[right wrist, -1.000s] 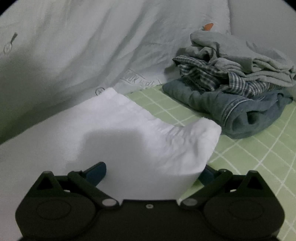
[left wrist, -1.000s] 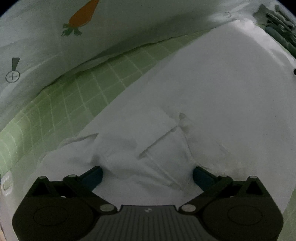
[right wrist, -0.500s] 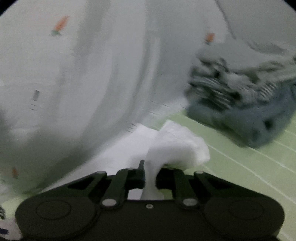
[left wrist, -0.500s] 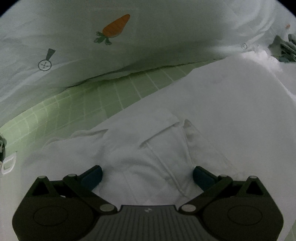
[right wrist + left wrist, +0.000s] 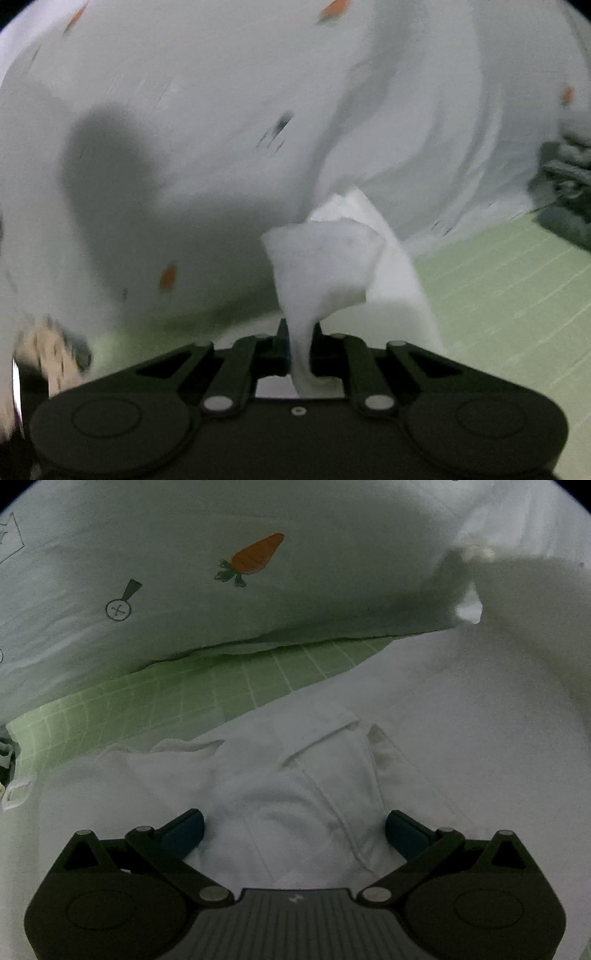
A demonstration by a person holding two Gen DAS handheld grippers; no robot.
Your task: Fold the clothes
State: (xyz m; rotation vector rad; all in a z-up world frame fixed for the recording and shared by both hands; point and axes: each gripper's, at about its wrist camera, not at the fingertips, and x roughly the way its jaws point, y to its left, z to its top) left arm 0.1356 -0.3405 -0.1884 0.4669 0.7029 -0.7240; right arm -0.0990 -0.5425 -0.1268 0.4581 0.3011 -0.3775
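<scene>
Both tongs seen | left tongs (image 5: 293,829) spread wide | right tongs (image 5: 298,347) clenching white garment (image 5: 321,266) | clothes pile (image 5: 565,192) blurred

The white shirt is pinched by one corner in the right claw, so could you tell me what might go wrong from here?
1. The right claw is shut on only a thin bunch of the white shirt, so the cloth may slip out.
2. The left claw is open around the collar and pins nothing, so the shirt could drag across the green checked sheet instead of folding.
3. The pile of clothes lies close by and might catch.
</scene>
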